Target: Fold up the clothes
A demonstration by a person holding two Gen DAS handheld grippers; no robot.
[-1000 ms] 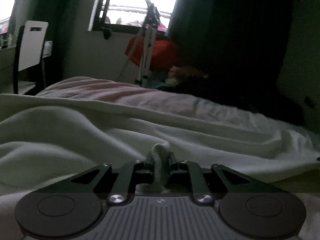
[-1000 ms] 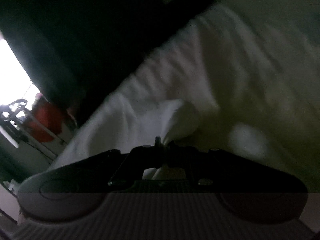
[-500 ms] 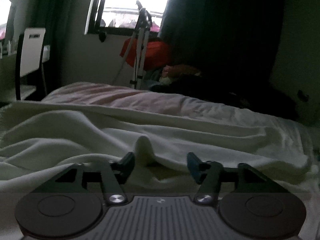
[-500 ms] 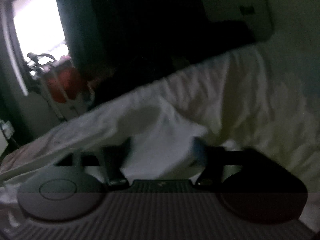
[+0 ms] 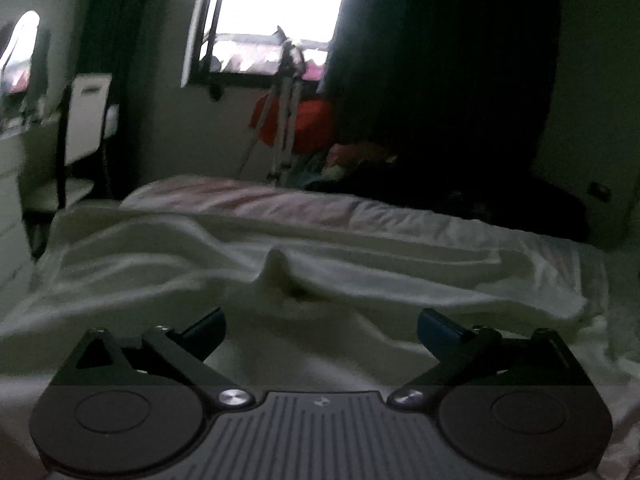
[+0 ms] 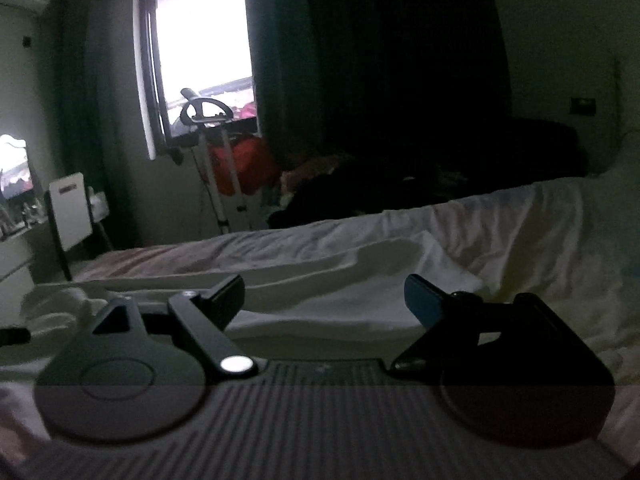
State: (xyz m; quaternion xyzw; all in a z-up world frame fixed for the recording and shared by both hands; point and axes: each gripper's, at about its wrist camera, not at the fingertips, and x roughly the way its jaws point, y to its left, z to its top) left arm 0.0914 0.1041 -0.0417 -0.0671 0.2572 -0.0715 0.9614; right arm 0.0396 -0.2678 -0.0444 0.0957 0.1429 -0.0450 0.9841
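In the left wrist view, our left gripper (image 5: 322, 326) hung low over the bed (image 5: 248, 204), its fingers (image 5: 208, 325) spread wide apart and holding nothing. Just ahead of them the white cloth (image 5: 168, 280) lay rumpled across the near part of the bed, a small peak of fabric standing up in its middle, clear of both fingers. Beyond the cloth we saw the pale pink sheet run to the bed's far edge. Past that edge stood a tripod (image 5: 286, 108) before the bright window (image 5: 280, 12), a red bundle (image 5: 316, 122) beside it, a dark curtain (image 5: 440, 72) to the right and a white chair (image 5: 84, 120) off the bed's far left corner.

In the right wrist view, our right gripper (image 6: 324, 300) likewise had its fingers (image 6: 420, 300) parted, with nothing between them. The white cloth (image 6: 360, 276) lay in folds just beyond the fingertips, stretching toward the bed's left side, where it bunched into a loose roll. The wrinkled sheet of the bed (image 6: 540, 232) rose behind it on the right. The window (image 6: 204, 48), tripod (image 6: 208, 120), red bundle (image 6: 248, 160) and white chair (image 6: 70, 210) showed at the far left, the dark curtain (image 6: 400, 60) filling the middle. The scene was dim and slightly blurred.
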